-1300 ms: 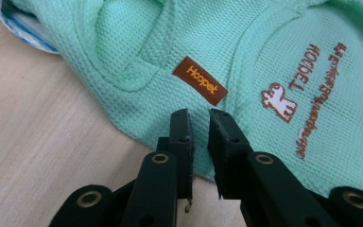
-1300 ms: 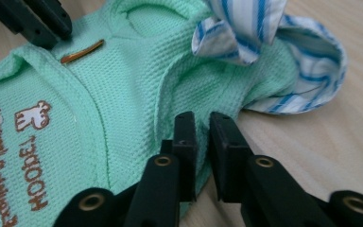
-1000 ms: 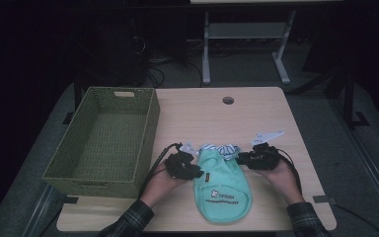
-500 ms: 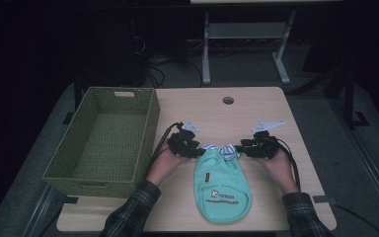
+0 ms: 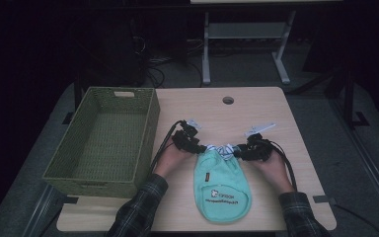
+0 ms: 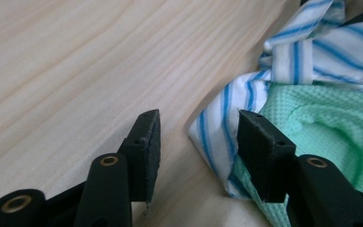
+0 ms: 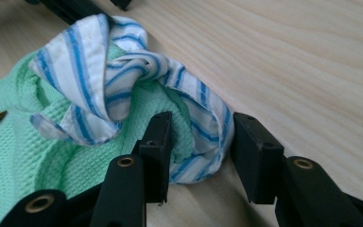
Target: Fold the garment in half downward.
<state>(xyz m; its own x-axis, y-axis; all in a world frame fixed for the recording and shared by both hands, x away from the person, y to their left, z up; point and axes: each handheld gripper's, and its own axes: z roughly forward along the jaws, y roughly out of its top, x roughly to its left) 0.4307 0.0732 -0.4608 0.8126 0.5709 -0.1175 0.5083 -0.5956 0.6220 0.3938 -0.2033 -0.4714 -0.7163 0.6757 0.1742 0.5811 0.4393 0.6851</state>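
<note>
Two grippers, left gripper [image 5: 201,146] and right gripper [image 5: 239,153], flank the green pouch's [image 5: 222,187] striped mouth [image 5: 223,149] on the table [image 5: 256,113], jaws apart and just opening, cloth between them unpinched, apparently to spread it.

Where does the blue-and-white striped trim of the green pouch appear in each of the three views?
High view: the striped trim lies at centre, at the top of the green pouch, between the two hands.
Left gripper view: the trim sits right of centre and at upper right.
Right gripper view: the trim runs across the upper middle.
Shared landmark: the green pouch fabric beside it.
</note>
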